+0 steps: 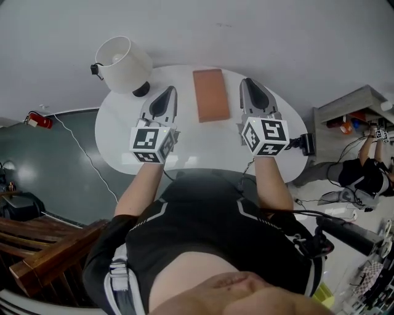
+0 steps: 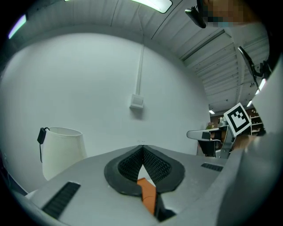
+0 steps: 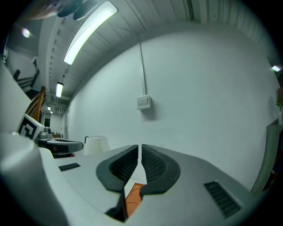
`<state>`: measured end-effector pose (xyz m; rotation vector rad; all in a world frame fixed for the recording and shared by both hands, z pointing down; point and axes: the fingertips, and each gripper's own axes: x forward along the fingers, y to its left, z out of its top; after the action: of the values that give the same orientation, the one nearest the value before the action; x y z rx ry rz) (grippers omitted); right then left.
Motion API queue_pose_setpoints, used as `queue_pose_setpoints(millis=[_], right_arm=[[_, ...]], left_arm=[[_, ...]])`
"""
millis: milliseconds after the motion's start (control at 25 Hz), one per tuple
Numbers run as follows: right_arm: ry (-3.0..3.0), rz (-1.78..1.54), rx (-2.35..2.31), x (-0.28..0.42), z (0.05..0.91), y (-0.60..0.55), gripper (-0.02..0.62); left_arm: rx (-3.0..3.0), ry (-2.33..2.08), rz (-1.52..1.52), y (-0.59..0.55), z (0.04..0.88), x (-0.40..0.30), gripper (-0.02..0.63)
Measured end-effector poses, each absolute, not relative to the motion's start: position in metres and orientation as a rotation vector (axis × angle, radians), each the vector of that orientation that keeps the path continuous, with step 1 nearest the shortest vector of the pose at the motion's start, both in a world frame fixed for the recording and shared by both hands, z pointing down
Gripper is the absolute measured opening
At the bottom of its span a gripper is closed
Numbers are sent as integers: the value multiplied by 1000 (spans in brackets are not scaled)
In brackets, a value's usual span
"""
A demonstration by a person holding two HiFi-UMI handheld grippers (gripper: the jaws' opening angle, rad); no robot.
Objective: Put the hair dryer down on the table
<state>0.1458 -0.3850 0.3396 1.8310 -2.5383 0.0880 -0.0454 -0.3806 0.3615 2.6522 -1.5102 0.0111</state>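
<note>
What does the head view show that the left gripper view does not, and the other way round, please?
Only the head view: the wooden chair, a red object on the floor and a black plug. Only the left gripper view: the wall box and a ceiling light. Both: the white lampshade, the orange slab and the right hand-held gripper.

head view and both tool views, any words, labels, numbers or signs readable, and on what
None can be read.
The marker cubes bear only black-and-white square patterns, no letters.
The brown block and the lamp show no print.
</note>
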Motion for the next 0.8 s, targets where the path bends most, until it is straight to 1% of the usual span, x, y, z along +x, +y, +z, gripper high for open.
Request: queue_pose_setpoints(millis=[160, 400, 800], right_arm=[[-2556, 47, 1803, 131, 333, -380, 43], [-2540, -34, 1790, 120, 327, -378, 35], [-2553, 14, 1778, 113, 331, -374, 29]], left_arm=[[2664, -1534, -21, -373, 350, -53, 31], [2698, -1537, 8, -368, 342, -53, 31], [2676, -1532, -39, -370, 341, -55, 31]])
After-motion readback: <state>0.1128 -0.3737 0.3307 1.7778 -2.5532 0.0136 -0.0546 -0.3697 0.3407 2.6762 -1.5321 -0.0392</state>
